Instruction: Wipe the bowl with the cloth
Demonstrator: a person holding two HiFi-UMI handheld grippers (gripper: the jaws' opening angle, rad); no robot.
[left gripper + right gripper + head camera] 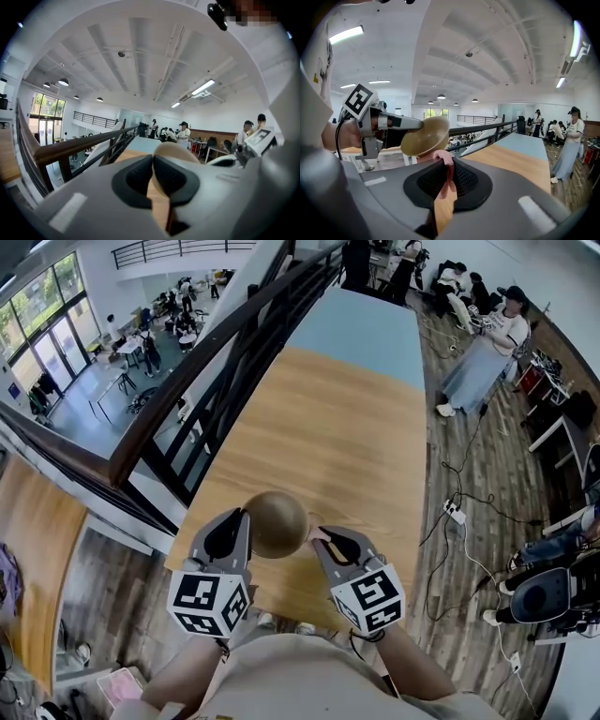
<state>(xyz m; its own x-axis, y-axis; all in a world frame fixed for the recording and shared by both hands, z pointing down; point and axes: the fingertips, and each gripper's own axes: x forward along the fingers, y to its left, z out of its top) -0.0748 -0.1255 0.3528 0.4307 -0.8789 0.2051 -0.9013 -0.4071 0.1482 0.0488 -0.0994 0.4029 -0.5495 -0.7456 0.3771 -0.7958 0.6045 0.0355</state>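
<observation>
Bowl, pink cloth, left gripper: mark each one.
bowl [277, 523], head view, on its rounded outer wall.
pink cloth [442, 158], right gripper view, on its bunched fold.
left gripper [242, 517], head view, between its fingertips at the bowl's rim.

Between the black pads [464, 180] of your grey right gripper [449, 176] the cloth [443, 158] is pink, the bowl [277, 523] in your grey left gripper [153, 176] is tan-brown, and both cubes [208, 601] carry black-and-white squares.

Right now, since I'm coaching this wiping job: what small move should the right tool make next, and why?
Probably ease the right tool slightly up so the pink cloth pinched in it presses on the bowl. The left tool grips the bowl's rim above the table, and the cloth sits just below the bowl; whether they touch is unclear.
</observation>
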